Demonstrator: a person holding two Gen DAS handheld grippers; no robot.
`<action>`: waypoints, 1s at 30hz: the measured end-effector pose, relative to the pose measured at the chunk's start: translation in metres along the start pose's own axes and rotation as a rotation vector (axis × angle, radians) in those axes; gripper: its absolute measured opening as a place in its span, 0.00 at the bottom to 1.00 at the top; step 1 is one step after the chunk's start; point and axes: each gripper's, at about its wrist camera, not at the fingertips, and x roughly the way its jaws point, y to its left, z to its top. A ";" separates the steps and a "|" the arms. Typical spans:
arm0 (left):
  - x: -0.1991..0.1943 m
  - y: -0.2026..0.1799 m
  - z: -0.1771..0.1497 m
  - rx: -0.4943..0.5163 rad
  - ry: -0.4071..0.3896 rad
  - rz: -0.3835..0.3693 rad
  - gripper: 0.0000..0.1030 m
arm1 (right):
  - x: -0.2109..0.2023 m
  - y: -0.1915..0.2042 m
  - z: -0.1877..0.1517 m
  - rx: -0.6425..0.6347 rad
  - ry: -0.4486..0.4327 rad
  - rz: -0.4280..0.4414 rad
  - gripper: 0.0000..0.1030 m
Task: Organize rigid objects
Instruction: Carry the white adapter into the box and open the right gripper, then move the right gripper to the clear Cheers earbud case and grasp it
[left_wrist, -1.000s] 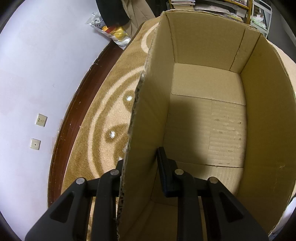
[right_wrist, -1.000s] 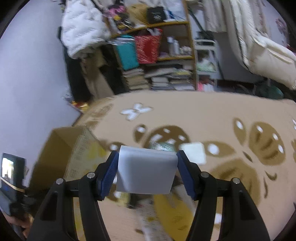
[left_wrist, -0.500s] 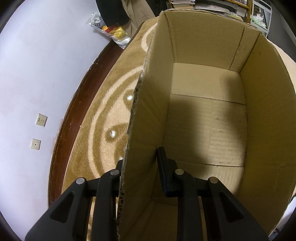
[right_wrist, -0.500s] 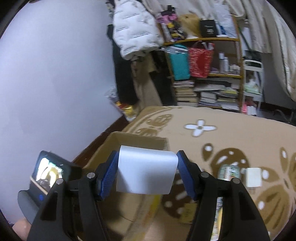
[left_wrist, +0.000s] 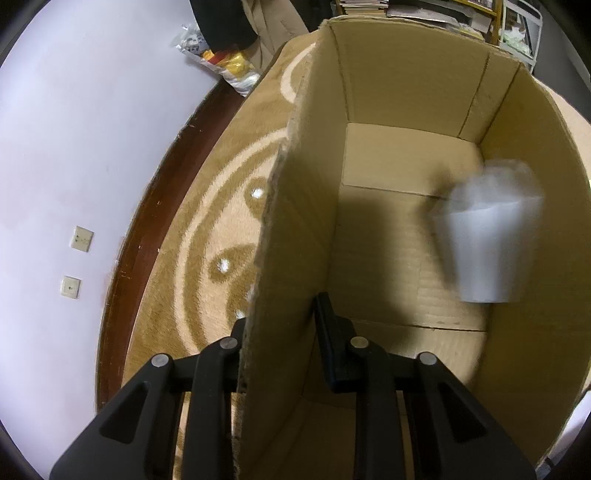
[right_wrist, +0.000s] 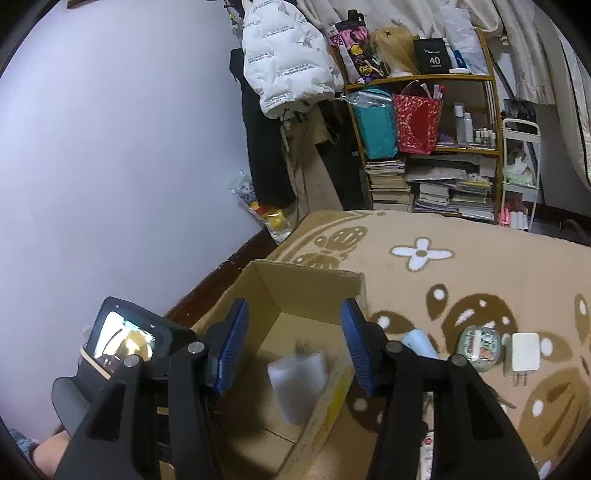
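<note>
We're kneeling on the rug (right_wrist: 480, 266), tan w/ brown and white flower shapes, beside the wall (left_wrist: 74, 147). The cardboard box (left_wrist: 406, 92) is sitting on the rug, top open. We're pinching its left side wall w/ the left claw (left_wrist: 280, 328), one finger outside, one inside, clamped on the cardboard. We're holding the right claw (right_wrist: 293, 345) above the box, blue pads (right_wrist: 232, 347) spread wide apart, gripping nothing. The white block (left_wrist: 487, 236) is inside the box, near the right wall, blurred; can't tell if it's resting on the bottom. A white charger (right_wrist: 522, 356), a small round tin (right_wrist: 478, 347) & a pale tube (right_wrist: 419, 343) are lying on the rug right of the box.
</note>
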 end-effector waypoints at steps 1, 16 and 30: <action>0.001 0.002 0.000 -0.003 0.003 0.022 0.23 | 0.000 -0.002 0.000 0.007 0.003 -0.007 0.53; 0.002 0.007 0.002 -0.010 0.006 0.025 0.24 | -0.002 -0.062 -0.004 0.079 0.050 -0.216 1.00; 0.001 0.004 -0.004 -0.001 -0.003 0.033 0.24 | 0.024 -0.125 -0.020 0.098 0.142 -0.348 1.00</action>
